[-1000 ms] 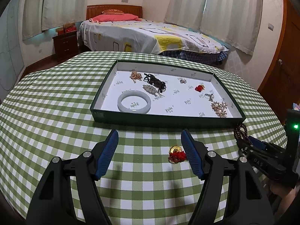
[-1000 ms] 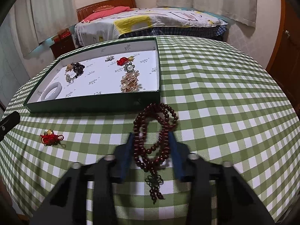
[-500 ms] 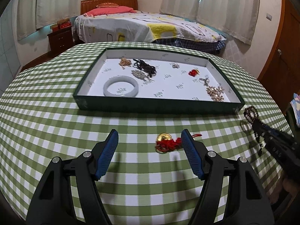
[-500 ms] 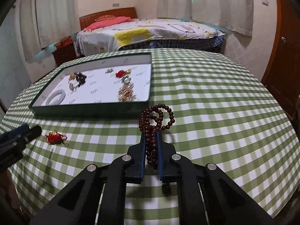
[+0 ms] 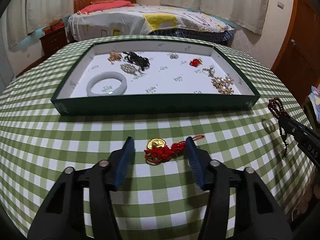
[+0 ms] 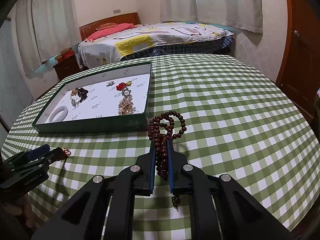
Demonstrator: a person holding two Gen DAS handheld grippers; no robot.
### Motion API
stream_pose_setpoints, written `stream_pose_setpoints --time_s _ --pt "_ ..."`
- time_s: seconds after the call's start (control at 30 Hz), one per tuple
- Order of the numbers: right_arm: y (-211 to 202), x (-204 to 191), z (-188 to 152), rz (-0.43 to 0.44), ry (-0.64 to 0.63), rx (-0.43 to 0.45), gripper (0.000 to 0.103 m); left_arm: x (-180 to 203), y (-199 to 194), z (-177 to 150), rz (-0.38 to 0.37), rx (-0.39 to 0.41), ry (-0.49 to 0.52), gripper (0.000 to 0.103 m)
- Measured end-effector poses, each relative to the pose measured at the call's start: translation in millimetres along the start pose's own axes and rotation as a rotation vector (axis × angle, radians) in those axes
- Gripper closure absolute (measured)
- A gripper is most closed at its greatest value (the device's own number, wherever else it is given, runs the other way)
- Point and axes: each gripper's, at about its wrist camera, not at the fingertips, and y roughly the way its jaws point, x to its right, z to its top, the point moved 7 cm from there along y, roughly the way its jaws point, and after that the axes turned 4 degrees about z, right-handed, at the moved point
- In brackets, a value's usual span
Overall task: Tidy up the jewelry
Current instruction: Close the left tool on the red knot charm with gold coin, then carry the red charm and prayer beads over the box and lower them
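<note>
On the left of the checked table, the left gripper sits low over a red charm, a knot of red cord with a gold coin-like piece at its far end. Its jaws are closing with the charm between them; the right pad looks to be at the cord's edge, the left pad is apart from it, so nothing is gripped yet. I judge the charm light and limp: the cord will bunch and may slide on the cloth, and the gold piece looks hard and smooth. The thick red knot in the middle seems the best place to pinch, not the loose tail that trails off to the right

Beyond, toward the far side, lies the green tray, its white floor holding a pale bangle at the near left, dark and gold pieces at the far left, and a pearl cluster at the near right

To the right, the right gripper is clamped tight on a string of dark beads, held above the table just beside the tray's near right corner. A loop stands out past the fingertips and a tassel hangs below. The beads look hard but the string is floppy, so it will likely swing and could catch on the tray wall
</note>
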Motion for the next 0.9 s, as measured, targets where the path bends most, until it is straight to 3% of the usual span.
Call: stream_pose_setpoints --time_s 0.4,0.9 --pt "0.7 -2.1 -0.3 0.008 0.003 -0.001 0.092 5.9 2.4 -5.6 -0.059 -0.009 0.014 0.081" --pt "-0.7 -6.1 -0.3 0.030 0.000 0.010 0.092 5.0 -10.3 -5.3 -0.081 0.024 0.017 0.085"
